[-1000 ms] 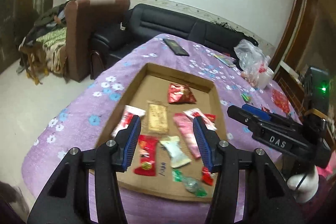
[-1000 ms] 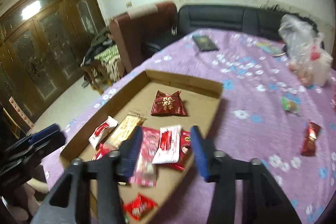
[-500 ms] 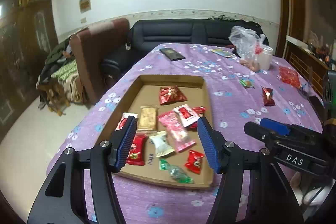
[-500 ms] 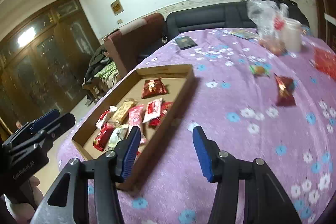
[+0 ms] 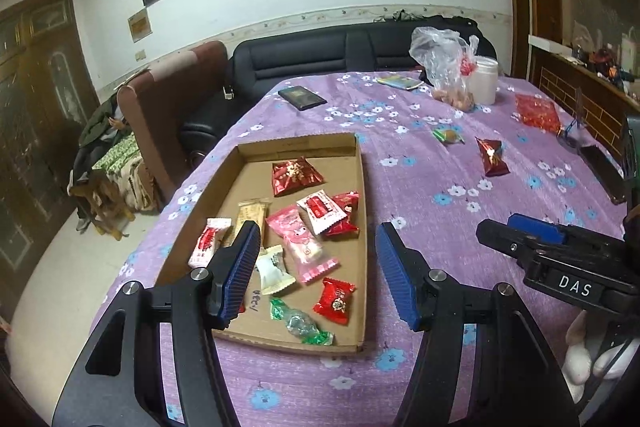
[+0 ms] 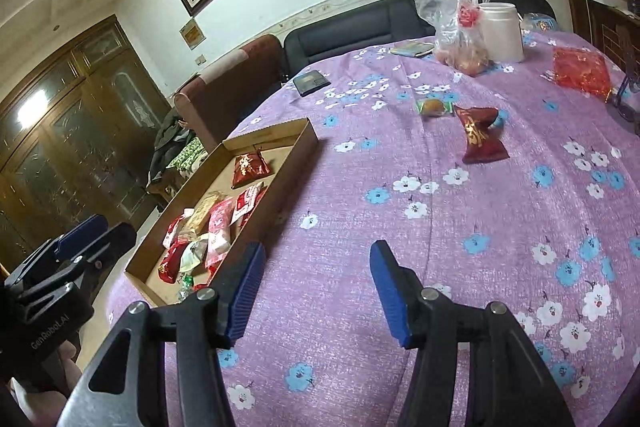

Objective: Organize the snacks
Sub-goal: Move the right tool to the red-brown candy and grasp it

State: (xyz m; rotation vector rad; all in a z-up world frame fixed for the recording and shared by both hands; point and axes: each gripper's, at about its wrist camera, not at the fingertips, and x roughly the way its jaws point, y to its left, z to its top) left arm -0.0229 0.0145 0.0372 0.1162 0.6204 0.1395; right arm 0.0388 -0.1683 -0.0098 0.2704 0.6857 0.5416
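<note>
Both views have swung right across the desk (image 6: 400,227); the left gripper (image 5: 316,267) and right gripper (image 6: 316,287), recently widening, gape empty; a crinkled dark-red foil snack packet (image 6: 480,139) lies outside the shallow cardboard tray (image 5: 360,219).

I'm seeing a matt brown cardboard tray (image 5: 362,195) holding glossy foil snack wrappers (image 5: 296,175), resting on a napped purple floral tablecloth (image 6: 400,267); ribbed blue rubbery gripper pads (image 5: 240,267) are looking matt.

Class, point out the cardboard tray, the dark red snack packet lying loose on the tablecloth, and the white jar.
cardboard tray (image 5: 362,227): left wrist view, right wall.
dark red snack packet (image 6: 478,137): right wrist view, middle of wrapper.
white jar (image 6: 502,33): right wrist view, side wall.
</note>
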